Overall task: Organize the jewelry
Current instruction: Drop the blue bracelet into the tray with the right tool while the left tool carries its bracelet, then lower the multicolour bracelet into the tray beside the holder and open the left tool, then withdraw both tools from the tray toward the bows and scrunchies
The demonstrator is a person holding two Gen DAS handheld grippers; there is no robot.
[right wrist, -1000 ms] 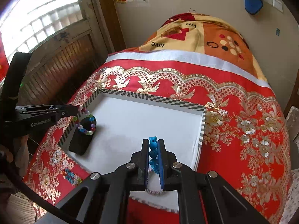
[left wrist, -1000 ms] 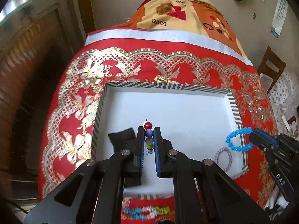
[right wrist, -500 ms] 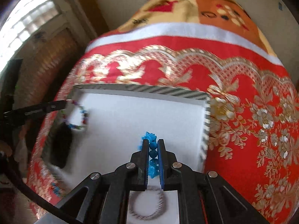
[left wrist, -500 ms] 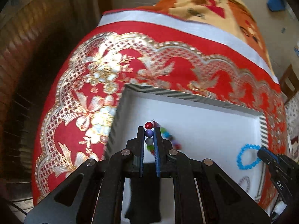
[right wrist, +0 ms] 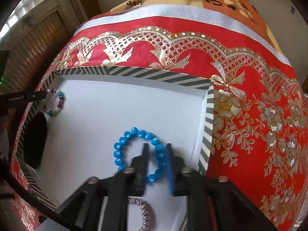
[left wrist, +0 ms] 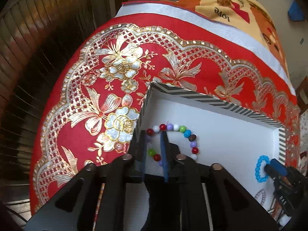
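A multicolour bead bracelet (left wrist: 174, 128) lies on the white floor of the striped-rim tray (left wrist: 211, 100), near its far left corner. My left gripper (left wrist: 153, 134) stands over it with its jaws opening; one strand runs between the fingers, and the pads do not press on it. A blue bead bracelet (right wrist: 141, 133) lies near the tray's right wall (right wrist: 208, 115). My right gripper (right wrist: 157, 145) straddles its right side, jaws opening, with beads loose in the gap. Each view also shows the other gripper: the left gripper (right wrist: 43, 95) and the right gripper (left wrist: 268, 166).
A black pouch (right wrist: 35, 140) lies at the tray's left side, and a small grey-purple beaded bracelet (right wrist: 145, 214) at its near edge. The tray sits on a red and gold cloth (right wrist: 250, 125). A patterned blanket (left wrist: 231, 5) and wooden shutters (left wrist: 38, 57) lie beyond.
Both grippers came down to the tray floor and their jaws parted. The multicolour and blue bracelets, pinched a moment ago, now lie spread on the tray.
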